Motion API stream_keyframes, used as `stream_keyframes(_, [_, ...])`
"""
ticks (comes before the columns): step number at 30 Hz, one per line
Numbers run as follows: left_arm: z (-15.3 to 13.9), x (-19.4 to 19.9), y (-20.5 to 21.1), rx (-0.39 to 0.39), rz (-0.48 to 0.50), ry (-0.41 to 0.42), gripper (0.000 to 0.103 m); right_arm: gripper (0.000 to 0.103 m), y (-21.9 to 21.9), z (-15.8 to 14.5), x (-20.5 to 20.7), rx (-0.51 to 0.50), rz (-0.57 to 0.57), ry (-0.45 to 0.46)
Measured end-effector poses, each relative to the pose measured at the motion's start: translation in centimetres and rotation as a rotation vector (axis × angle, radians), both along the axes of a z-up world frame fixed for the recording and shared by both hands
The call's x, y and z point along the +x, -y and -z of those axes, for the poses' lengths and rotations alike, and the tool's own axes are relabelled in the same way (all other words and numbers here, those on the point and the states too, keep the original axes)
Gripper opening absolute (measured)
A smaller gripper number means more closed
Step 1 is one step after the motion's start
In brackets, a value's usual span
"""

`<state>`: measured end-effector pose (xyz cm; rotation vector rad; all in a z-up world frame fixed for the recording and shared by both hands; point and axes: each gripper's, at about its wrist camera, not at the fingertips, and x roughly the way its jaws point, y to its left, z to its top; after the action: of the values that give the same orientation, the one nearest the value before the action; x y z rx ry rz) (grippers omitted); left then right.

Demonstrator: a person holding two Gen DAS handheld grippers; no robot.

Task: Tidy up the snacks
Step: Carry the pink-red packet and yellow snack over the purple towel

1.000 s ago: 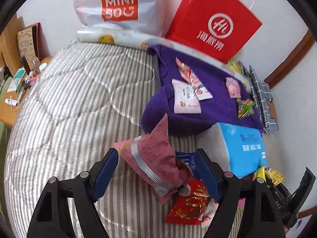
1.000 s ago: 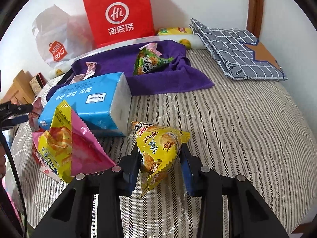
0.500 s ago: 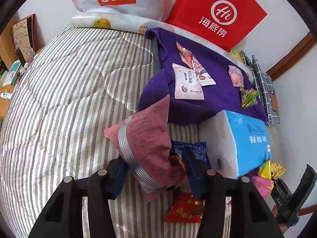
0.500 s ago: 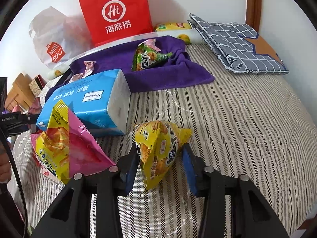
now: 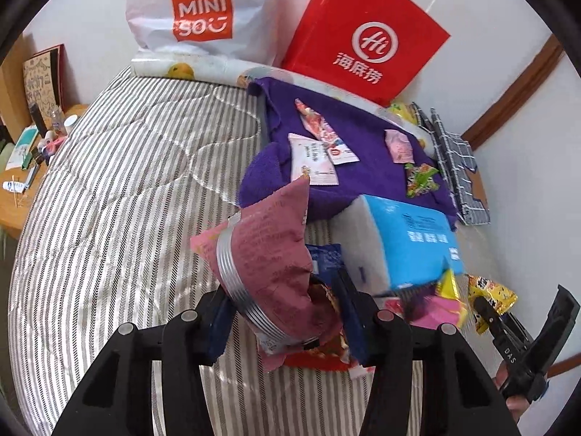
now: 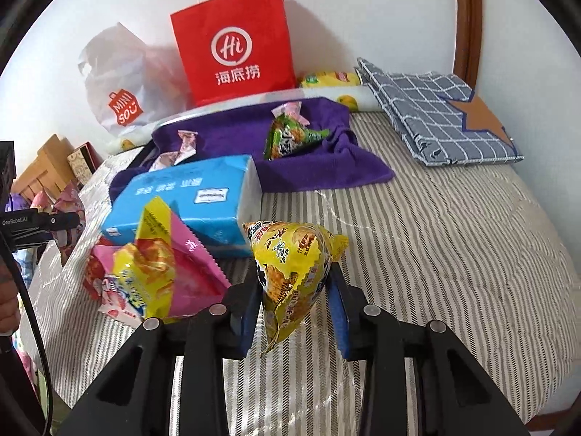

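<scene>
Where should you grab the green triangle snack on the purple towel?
Pinch the green snack across its puffy middle, coming from above and the front. It stands up on the purple towel, its flat sealed tip pointing right; the pink packet crowds its back.

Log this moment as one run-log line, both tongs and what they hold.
left tongs: shut on maroon snack packet | right tongs: shut on yellow snack packet | surface: striped bed

red snack packet (image 5: 319, 358) mostly hidden under maroon pouch (image 5: 276, 254), desk clutter (image 5: 40, 145) too small
</scene>
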<state>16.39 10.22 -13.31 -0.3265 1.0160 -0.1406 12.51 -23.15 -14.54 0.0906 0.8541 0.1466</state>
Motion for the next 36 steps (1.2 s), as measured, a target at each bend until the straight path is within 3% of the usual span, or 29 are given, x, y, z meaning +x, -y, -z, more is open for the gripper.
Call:
stream_keyframes(24, [-5.2,-2.8,5.5,-0.002,0.101,0.099,0.049,0.035,1.2,-6.4,-3.0,0.006,0.021,0.155])
stream_keyframes(36, [-7.1,-2.3,7.9,0.014,0.135,0.132,0.049,0.035,0.7,-8.9,-2.5,-0.013,-0.007,0.214])
